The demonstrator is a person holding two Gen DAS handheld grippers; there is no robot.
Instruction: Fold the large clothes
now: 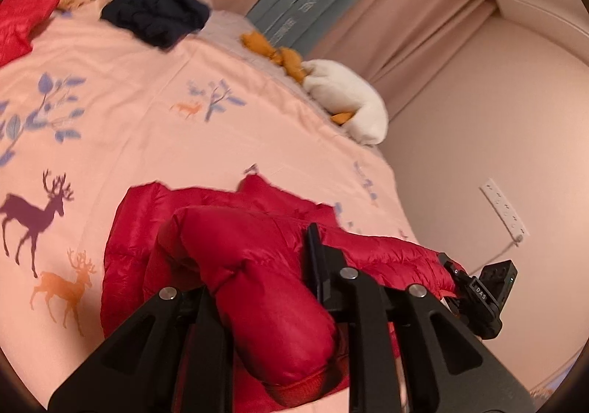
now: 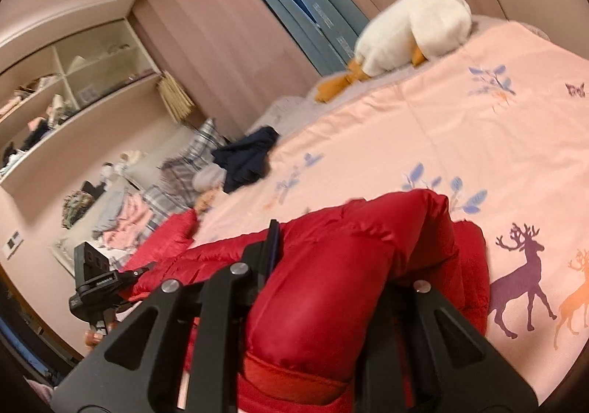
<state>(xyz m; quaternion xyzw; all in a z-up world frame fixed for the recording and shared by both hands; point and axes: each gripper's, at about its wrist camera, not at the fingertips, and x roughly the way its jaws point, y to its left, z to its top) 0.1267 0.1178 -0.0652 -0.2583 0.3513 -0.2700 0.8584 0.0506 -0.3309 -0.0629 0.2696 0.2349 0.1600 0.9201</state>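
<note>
Two black two-finger tools, each clenched on one red quilted puffer jacket, which lies partly bunched on the pink bedspread with printed deer and blue leaves, at its near edge. All places below are given relative to that jacket.

Left wrist view, left to right:
- Second red quilted garment: far beyond the jacket, at the bedspread's far left corner.
- Dark navy crumpled garment: well beyond the jacket, near the bed's head.
- Left tool: jaws drawn close upon a puffy fold of the jacket, the fabric bulging between the two black fingers.
- White plush goose with orange bill and feet: beyond and to the right of the jacket, at the bed's far edge.
- Right tool: at the jacket's right-hand end; its grip is not readable from this view.
- White power strip on the wall: to the right of the jacket, apart from the bed.

Right wrist view, left to right:
- Built-in open wall shelving with scattered items: far left of the jacket.
- Left tool: at the jacket's left end.
- Right tool: jaws pinched on a thick fold of the jacket.
- White plush goose: well beyond the jacket.
</note>
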